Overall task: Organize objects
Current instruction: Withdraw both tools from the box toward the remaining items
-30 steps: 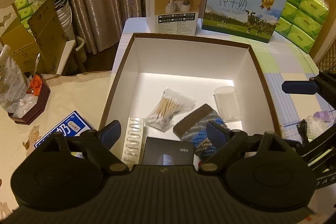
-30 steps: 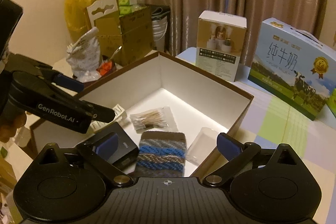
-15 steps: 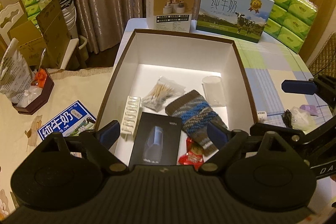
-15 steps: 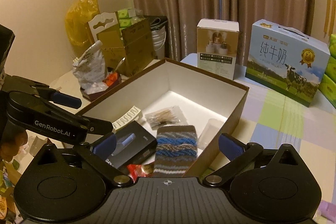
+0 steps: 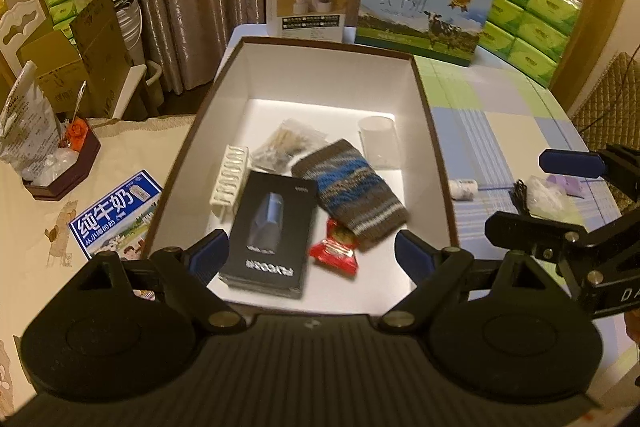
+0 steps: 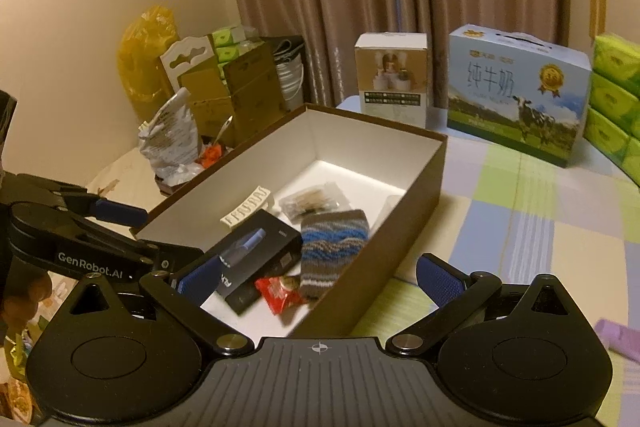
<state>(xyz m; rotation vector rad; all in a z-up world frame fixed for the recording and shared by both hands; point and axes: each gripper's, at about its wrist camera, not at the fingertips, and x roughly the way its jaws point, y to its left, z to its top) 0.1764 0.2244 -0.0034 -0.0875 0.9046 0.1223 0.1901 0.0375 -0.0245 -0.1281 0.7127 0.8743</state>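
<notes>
**A:** Start with the left wrist view. What did you make of it?

**B:** The left gripper point(image 5: 308, 253) stood wide open with nothing between its fingers, hanging over the near end of the brown box point(image 5: 436, 163). Inside the box, the black carton point(image 5: 272, 227) lay nearest that near wall, the red snack packet point(image 5: 335, 247) just beside it, and the knitted pouch point(image 5: 348, 187) overlapped the packet's far edge. The white clip point(image 5: 229, 183), the bag of cotton swabs point(image 5: 286, 147) and the clear cup point(image 5: 380, 143) lay further in. Outside the box's right wall sat a small white bottle point(image 5: 462, 188) and a crumpled clear bag point(image 5: 546, 193).

**A:** And the right wrist view?

**B:** The right gripper point(image 6: 318, 277) was equally wide open and held nothing, poised over the box's near right corner. A purple item point(image 6: 620, 339) lay on the checked cloth point(image 6: 520, 211), well outside the box.

**A:** So what would doing this step well take?

**B:** My guess was that the loose things to the right of the box were due next. I'd have kept the fingers spread, come down on the bottle across its narrow width, and closed gently so it wouldn't roll. The far half of the box floor looked free, so that was the sensible place to drop it.
</notes>
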